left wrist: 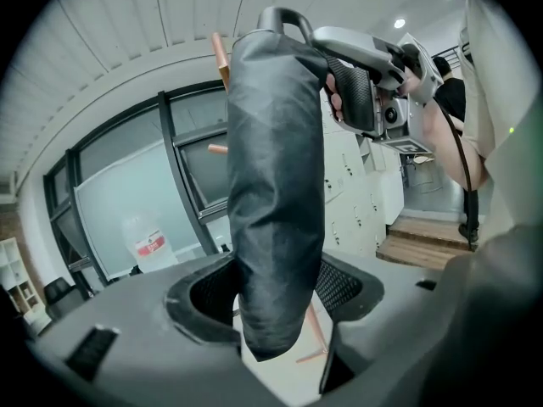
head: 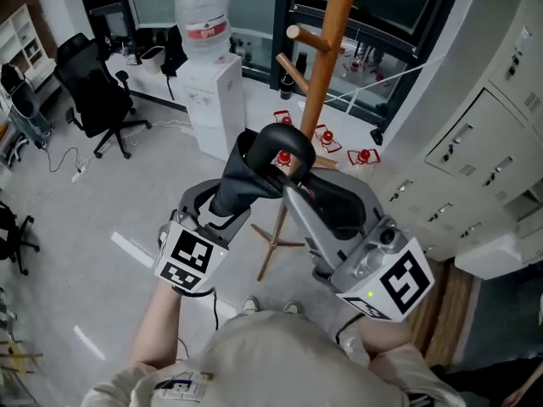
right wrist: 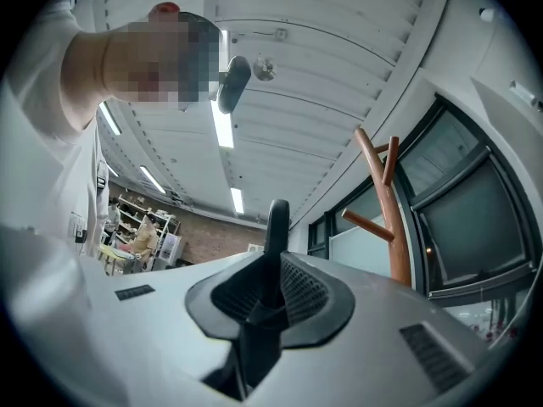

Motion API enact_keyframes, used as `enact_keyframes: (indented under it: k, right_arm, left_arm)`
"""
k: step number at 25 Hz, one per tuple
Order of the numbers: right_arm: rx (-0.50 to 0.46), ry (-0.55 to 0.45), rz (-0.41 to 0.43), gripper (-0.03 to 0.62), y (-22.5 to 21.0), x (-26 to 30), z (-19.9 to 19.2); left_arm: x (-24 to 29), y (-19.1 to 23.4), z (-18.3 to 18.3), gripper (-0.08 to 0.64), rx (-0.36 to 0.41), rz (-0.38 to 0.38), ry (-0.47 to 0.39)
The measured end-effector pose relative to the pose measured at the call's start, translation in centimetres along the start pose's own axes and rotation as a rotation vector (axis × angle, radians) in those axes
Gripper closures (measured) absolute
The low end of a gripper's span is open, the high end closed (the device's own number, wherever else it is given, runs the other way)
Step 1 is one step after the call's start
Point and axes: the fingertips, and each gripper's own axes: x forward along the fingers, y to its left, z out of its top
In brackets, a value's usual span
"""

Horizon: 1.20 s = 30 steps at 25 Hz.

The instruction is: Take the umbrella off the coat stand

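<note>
The black folded umbrella [head: 254,176] [left wrist: 276,185] in its fabric sleeve is held between both grippers, in front of the brown wooden coat stand [head: 322,75] [right wrist: 394,219].

- Left gripper [head: 225,202] [left wrist: 271,295]: fingers set wide and pressing on the sleeve's lower body. The sleeve's bottom end hangs just below them.
- Right gripper [head: 290,189] [right wrist: 267,287]: fingers narrow, clamped on the umbrella's thin black top part. Its black loop [right wrist: 276,223] stands out above them.

In the head view the umbrella overlaps the stand's pole, so contact cannot be judged there. In the right gripper view the stand is off to the right, apart from the loop. The stand's top is cut off in the head view. A blur patch covers the person's face.
</note>
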Motion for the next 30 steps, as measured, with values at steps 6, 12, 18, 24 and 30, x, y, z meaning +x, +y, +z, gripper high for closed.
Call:
enact_keyframes:
  k: [6,12,18,24,30]
  right_arm:
    - [0.037,-0.006,0.012,0.540,0.8,-1.8,0.2]
    - [0.080,0.032,0.000,0.540,1.0,-3.2,-1.7]
    - [0.177,0.094,0.004,0.541,1.2,-4.4,-4.3]
    - [0.212,0.107,-0.008,0.543,0.7,-4.7,-5.2]
    - [0.206,0.128,-0.004,0.541,1.1,-4.5,-5.3]
  left_arm:
    - [-0.2,-2.4,-0.2,0.286,0.011,-0.052,-0.007]
    - [-0.1,-4.5,-2.3,0.285,-0.003,-0.074,0.028]
    - [0.0,-6.7,-5.3,0.286,-0.035,-0.101,0.096]
    - [0.3,-7.6,-6.0,0.285,-0.067,-0.111,0.115]
    - [0.1,-7.6,-6.3,0.286,-0.074,-0.105,0.112]
